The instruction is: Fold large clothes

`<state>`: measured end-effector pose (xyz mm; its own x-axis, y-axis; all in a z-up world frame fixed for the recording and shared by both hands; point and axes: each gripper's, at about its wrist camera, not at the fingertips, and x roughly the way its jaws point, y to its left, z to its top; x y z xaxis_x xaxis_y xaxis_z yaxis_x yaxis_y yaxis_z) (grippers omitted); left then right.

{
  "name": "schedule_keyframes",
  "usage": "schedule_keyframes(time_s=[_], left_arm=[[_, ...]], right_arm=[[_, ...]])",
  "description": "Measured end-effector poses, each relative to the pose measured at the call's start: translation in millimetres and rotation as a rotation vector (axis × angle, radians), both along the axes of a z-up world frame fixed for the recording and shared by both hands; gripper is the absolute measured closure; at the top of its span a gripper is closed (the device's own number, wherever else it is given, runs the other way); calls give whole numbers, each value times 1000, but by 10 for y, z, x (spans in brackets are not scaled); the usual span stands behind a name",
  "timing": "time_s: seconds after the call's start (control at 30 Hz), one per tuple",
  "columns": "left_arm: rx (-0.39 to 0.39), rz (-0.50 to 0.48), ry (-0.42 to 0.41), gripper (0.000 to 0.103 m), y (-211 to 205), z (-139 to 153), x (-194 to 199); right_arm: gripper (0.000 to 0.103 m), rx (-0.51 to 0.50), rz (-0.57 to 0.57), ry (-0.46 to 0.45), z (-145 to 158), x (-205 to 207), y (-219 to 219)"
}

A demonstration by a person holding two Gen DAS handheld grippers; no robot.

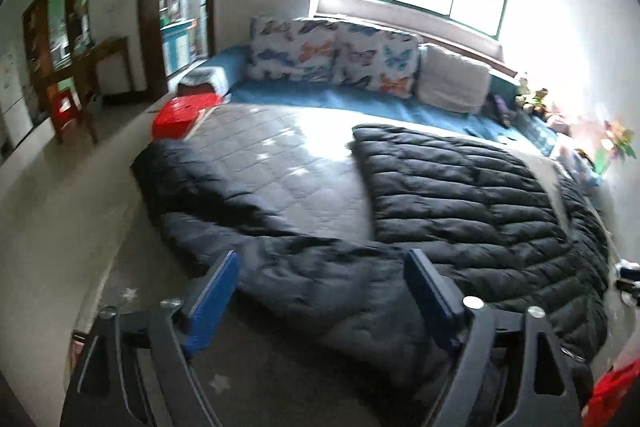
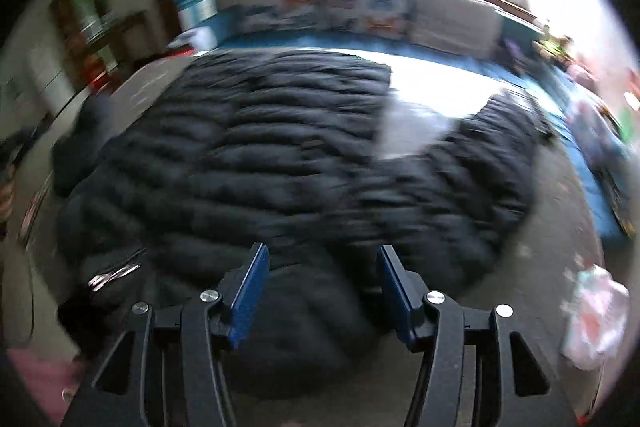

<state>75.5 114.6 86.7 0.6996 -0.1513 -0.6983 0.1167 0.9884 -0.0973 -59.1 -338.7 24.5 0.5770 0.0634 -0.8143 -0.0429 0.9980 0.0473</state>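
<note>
A large black quilted puffer jacket (image 1: 460, 195) is seen spread flat over a grey quilted mattress pad (image 1: 280, 155) on a bed, its body lying from twelve to two o'clock of the left gripper (image 1: 320, 291), with one sleeve (image 1: 208, 187) stretched towards ten o'clock. The long axis of the body runs away from both grippers towards the pillows (image 1: 332, 55). The left gripper's blue pads are held wide apart with nothing between them; the right gripper (image 2: 322, 291) is likewise parted and empty, hovering over the jacket's near edge. In the blurred right view a second sleeve (image 2: 480, 167) is seen at two o'clock. The shell looks slippery, puffy and compressible. The spread sleeve is judged nearer the left hand.
</note>
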Motion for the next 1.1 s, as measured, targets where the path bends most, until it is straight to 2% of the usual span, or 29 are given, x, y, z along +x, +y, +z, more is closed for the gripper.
schedule_keyframes(time_s=[0.17,0.23,0.33,0.4,0.5,0.6,0.67,0.8,0.9,1.0,1.1], left_arm=[[-41,-126,44,11,-375,-139,-199],[-35,-147,77,11,-480,-283,-247],[-30,-111,103,11,-406,-426,-230],[-69,-59,93,11,-186,-380,-195],[-106,34,59,11,190,-278,-91],[-131,169,24,11,672,-214,168],[-159,243,64,11,954,-265,402],[-249,377,184,11,1489,-605,839],[-363,421,253,11,1831,-869,1092],[-493,425,242,11,2138,-1041,1275],[-570,470,258,12,2401,-1206,1522]], right_arm=[[42,48,196,7,-276,-14,665],[42,61,247,60,-482,29,842],[41,-18,273,114,-733,52,1046],[41,-69,299,114,-714,57,1095],[41,-73,302,95,-575,95,1060],[41,-18,284,72,-481,198,1016],[41,21,274,93,-532,279,1023],[41,30,288,126,-677,335,1143],[41,34,298,131,-671,378,1149],[40,46,299,144,-665,385,1142],[40,44,308,147,-669,384,1145]])
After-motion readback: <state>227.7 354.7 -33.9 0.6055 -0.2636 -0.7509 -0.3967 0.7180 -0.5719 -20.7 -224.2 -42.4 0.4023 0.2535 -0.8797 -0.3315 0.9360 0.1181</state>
